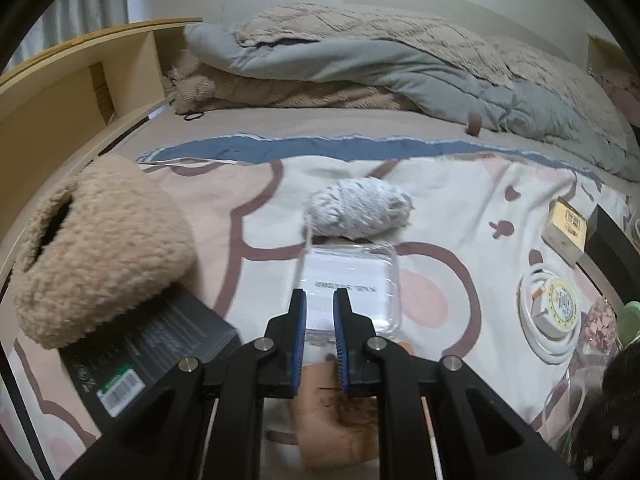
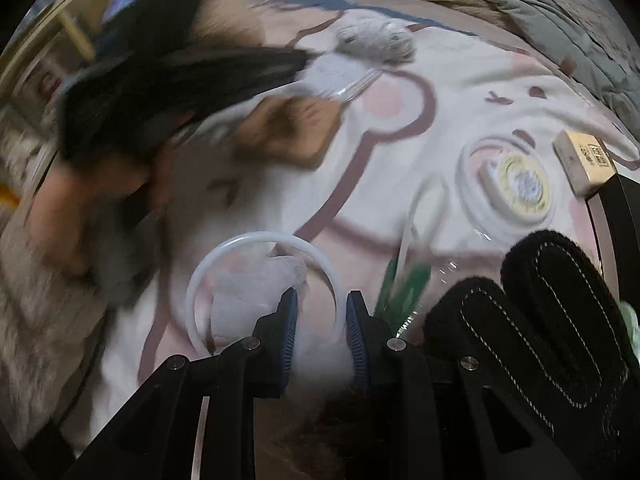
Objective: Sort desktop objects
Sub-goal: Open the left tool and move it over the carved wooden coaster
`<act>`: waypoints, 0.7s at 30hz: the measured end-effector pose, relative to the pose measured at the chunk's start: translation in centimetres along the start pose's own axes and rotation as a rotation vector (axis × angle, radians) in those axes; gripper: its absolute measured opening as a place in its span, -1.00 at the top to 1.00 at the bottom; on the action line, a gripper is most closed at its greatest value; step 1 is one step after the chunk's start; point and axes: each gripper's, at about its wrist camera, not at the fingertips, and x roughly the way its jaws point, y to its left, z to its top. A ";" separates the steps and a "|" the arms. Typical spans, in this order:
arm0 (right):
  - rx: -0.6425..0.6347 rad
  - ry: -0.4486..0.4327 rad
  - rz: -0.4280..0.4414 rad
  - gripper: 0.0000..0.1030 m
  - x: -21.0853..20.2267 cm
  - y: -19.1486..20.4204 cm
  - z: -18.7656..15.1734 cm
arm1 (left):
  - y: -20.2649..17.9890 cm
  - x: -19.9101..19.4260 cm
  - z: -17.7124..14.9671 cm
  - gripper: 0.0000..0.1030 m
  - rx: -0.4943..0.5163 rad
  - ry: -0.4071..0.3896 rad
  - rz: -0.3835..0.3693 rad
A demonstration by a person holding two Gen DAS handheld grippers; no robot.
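Note:
My left gripper (image 1: 320,304) is shut on the near left corner of a clear plastic box (image 1: 360,276) with a white label, just in front of a grey-white yarn ball (image 1: 360,212). The right wrist view shows that clear plastic box (image 2: 340,76) blurred, at the tip of the black left tool, next to the yarn ball (image 2: 376,40). My right gripper (image 2: 322,308) is shut on the wall of a clear round container with a white rim (image 2: 256,237). Something white lies inside it. The container looks sharp while the bedspread behind it is smeared.
On the patterned bedspread lie a beige plush slipper (image 1: 100,248), a black carton with a barcode (image 1: 148,352), a coiled white cable around a yellow-rimmed disc (image 1: 552,312), and a small beige box (image 1: 566,228). Piled bedding (image 1: 400,60) lies at the back. A black stitched glove (image 2: 540,320) is at the right.

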 end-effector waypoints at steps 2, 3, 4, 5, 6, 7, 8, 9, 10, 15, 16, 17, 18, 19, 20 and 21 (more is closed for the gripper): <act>-0.009 0.020 0.023 0.49 -0.6 0.6 -1.1 | -0.6 0.5 0.1 0.73 0.011 0.018 0.007; -0.009 0.034 0.037 0.49 -0.8 0.9 -1.7 | -0.8 0.7 0.1 0.73 0.012 0.023 0.008; -0.004 0.037 0.042 0.49 -1.1 1.1 -2.3 | -0.8 0.9 0.2 0.73 0.010 0.028 0.011; 0.020 0.038 0.056 0.49 -1.6 1.3 -3.0 | -0.9 1.1 0.2 0.73 0.005 0.035 0.013; 0.044 0.043 0.064 0.49 -2.1 1.3 -3.4 | -0.8 1.4 0.2 0.73 0.001 0.046 0.014; 0.061 0.049 0.075 0.49 -2.5 1.5 -3.6 | -0.8 1.7 0.1 0.73 -0.001 0.059 0.016; 0.073 0.062 0.085 0.49 -3.2 1.7 -3.9 | -0.8 1.9 0.0 0.73 0.001 0.067 0.015; 0.077 0.074 0.090 0.49 -3.7 1.8 -4.1 | -0.8 2.1 -0.1 0.73 0.004 0.073 0.011; 0.087 0.087 0.104 0.49 -4.3 1.9 -4.4 | -0.9 2.1 -0.3 0.73 0.008 0.075 0.008; 0.159 0.113 0.116 0.49 -6.9 1.1 -5.5 | -1.2 1.8 -1.4 0.72 0.046 0.072 0.005; 0.182 0.108 0.124 0.49 -7.4 0.9 -5.9 | -1.2 1.7 -1.7 0.72 0.052 0.070 0.005; 0.203 0.098 0.129 0.49 -8.1 0.6 -6.0 | -1.2 1.5 -1.8 0.72 0.057 0.068 0.006; 0.221 0.079 0.127 0.49 -9.0 0.3 -6.1 | -1.2 1.5 -2.0 0.72 0.063 0.070 0.006; 0.230 0.059 0.122 0.49 -9.8 0.2 -6.5 | -1.2 1.4 -2.2 0.72 0.066 0.075 0.005; 0.235 0.035 0.114 0.49 -10.7 0.0 -6.7 | -1.1 1.3 -2.4 0.72 0.063 0.081 0.000; 0.239 0.007 0.098 0.49 -11.5 0.0 -6.6 | -1.0 1.3 -2.4 0.72 0.061 0.085 -0.004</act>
